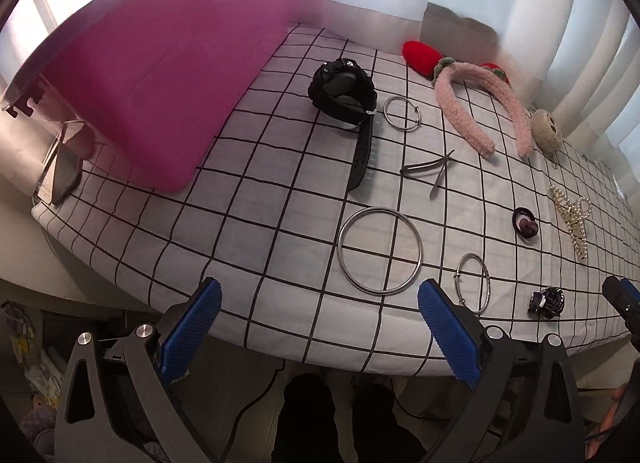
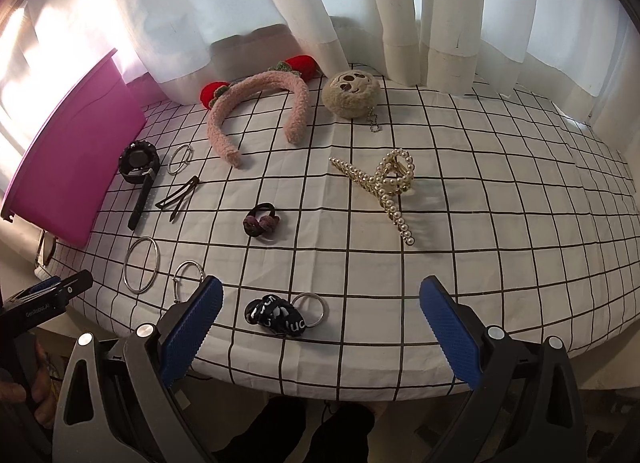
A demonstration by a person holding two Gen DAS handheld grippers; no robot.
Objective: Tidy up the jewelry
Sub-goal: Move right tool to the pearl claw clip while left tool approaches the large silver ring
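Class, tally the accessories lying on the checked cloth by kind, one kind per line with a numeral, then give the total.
Metal rings and bangles: 4 (largest)
Hair ties: 2 (black-and-white one, dark one)
Hair clips: 2 (pearl claw clip, black hair clip)
Headband: 1
Watch: 1
Plush ball charm: 1
Total: 11

On the table [image 2: 480,223], the watch [image 2: 138,167] lies beside the box [image 2: 68,167] (far left), headband [image 2: 256,111] behind, claw clip [image 2: 384,187] right.

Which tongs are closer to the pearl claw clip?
Right. The right tongs face the pearl claw clip ahead across the checked cloth. The left tongs sit farther left, near the large ring.
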